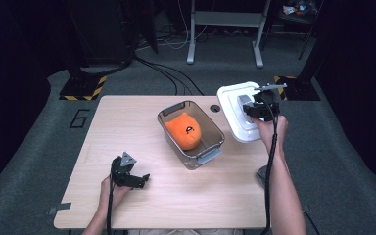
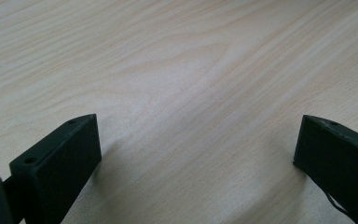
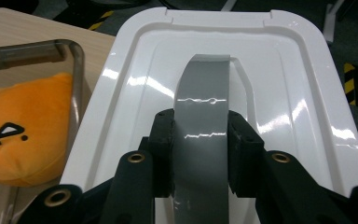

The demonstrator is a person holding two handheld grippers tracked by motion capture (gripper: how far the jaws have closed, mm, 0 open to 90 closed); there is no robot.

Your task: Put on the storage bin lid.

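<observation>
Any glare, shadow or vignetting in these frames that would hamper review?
High view: corners fall off to black, table evenly lit. Right gripper view: bright glare streaks on the white lid and its grey handle, gripped by the right gripper; plush toy stays sharp. Left gripper view: soft shadows under the open left gripper; wood grain slightly soft.

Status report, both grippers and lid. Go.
Right hand-held gripper shut on white plastic lid, by its grey handle. Left hand-held gripper open, over table. Clear bin uncovered.
</observation>
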